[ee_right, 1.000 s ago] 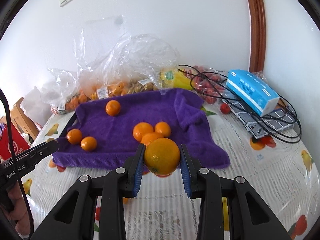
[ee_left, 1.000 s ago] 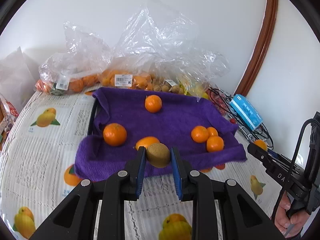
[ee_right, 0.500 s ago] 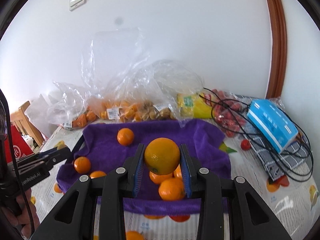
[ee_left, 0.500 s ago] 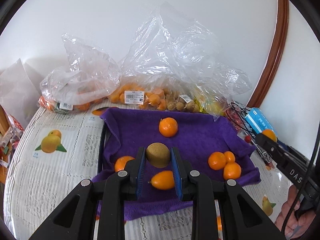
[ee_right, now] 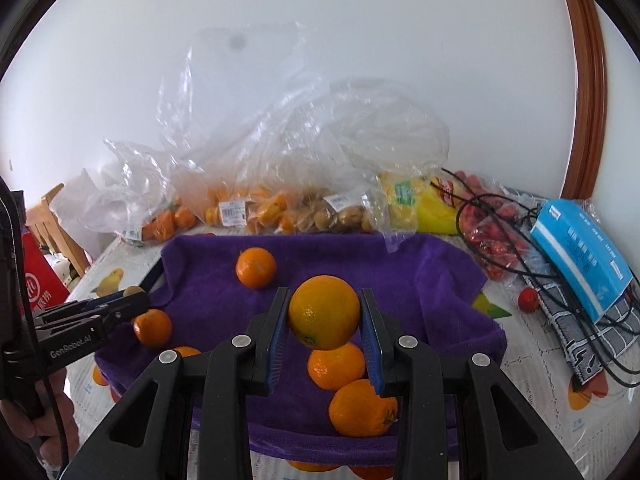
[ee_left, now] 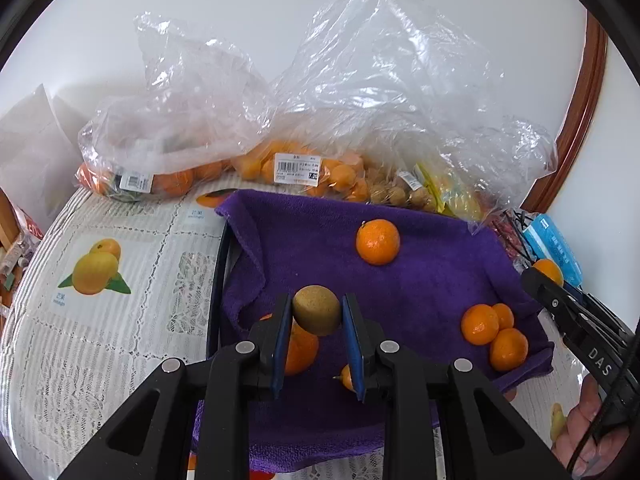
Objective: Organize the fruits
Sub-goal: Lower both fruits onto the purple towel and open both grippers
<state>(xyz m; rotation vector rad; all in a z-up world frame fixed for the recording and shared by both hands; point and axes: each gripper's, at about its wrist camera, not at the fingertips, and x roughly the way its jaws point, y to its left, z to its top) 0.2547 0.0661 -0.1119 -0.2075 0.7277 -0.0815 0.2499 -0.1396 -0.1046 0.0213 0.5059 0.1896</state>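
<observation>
Both grippers have moved in over the soft purple towel (ee_left: pixel 436 280), left gripper (ee_left: pixel 317 334) pinching a round brown kiwi (ee_left: pixel 316 310), right gripper (ee_right: pixel 325 334) pinching a big round orange (ee_right: pixel 324 312), so a few small oranges (ee_left: pixel 378 241) are placed and both fruits wait.

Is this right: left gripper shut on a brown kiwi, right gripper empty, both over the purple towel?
Not quite. The right gripper is not empty: it is shut on an orange, as the right wrist view shows. The left gripper does grip the kiwi over the purple towel.
</observation>
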